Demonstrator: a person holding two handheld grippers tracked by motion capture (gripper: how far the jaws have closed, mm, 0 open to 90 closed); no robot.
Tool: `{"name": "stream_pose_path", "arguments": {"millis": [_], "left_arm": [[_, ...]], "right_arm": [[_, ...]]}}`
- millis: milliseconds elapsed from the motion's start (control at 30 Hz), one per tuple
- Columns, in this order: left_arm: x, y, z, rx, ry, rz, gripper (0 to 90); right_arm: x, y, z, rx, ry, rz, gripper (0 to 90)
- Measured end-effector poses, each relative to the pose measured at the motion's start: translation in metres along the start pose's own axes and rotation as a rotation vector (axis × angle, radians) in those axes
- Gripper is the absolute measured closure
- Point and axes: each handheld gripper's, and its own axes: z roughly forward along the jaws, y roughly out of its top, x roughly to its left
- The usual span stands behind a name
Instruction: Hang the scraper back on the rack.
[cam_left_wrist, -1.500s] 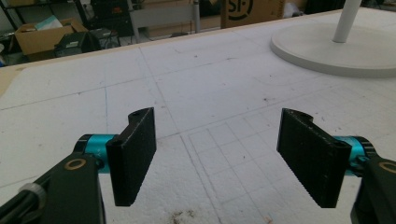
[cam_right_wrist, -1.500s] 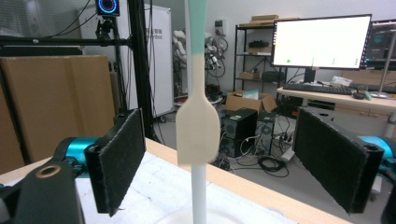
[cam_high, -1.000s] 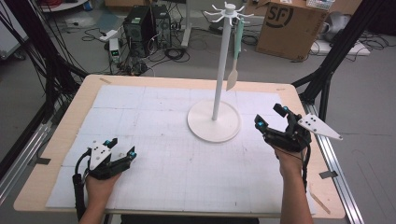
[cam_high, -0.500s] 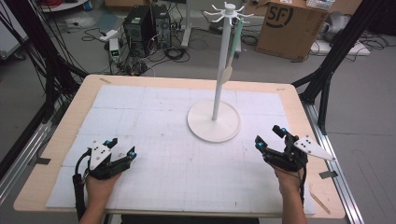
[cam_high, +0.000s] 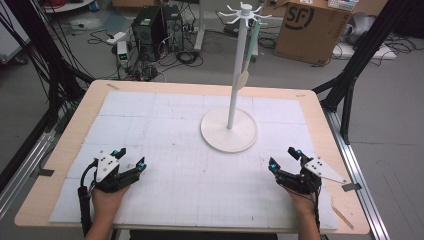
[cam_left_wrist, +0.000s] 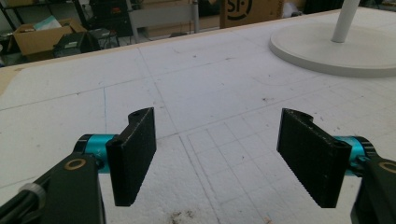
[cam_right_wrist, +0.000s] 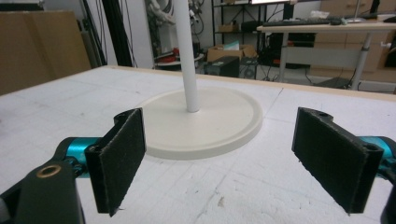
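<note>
Right gripper (cam_high: 286, 159) lowered toward table (cam_high: 60, 165); fingers apart.

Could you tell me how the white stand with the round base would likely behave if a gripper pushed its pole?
The white stand probably resists low pushes: its round base is wide and flat. Its tall thin pole suggests a high push might tip it. The hanging spatula would likely swing.

Grey floor (cam_high: 395, 125) strewn with cables; computer tower (cam_high: 148, 34) far left, cardboard box (cam_high: 311, 29) far right.

Left hand-held gripper (cam_high: 129, 157) low (jaws wide apart), right hand-held gripper (cam_high: 283, 156) likewise gaping
</note>
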Motion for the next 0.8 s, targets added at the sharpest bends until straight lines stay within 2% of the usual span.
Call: {"name": "stream_pose_path", "arguments": {"millis": [67,300,433,633,800], "left_arm": [[0.0,0.0,0.0,-0.001,-0.001,-0.001,28.8],[0.0,0.0,0.0,-0.001,-0.006,-0.001,28.8],[0.0,0.0,0.0,-0.002,-0.005,-0.001,28.8],[-0.001,0.0,0.0,0.0,-0.005,0.001,28.8],[-0.001,0.0,0.0,0.002,-0.006,0.002,28.8]], "right_arm": [[-0.001,-0.001,0.0,-0.011,-0.002,0.007,16.7],[-0.004,-0.012,0.004,0.015,-0.007,0.02,16.3],[-0.004,-0.013,0.003,0.001,-0.015,0.027,16.4],[-0.001,-0.014,0.004,0.006,-0.01,-0.008,16.4],[-0.003,-0.014,0.003,0.0,-0.018,0.011,16.4]]}}
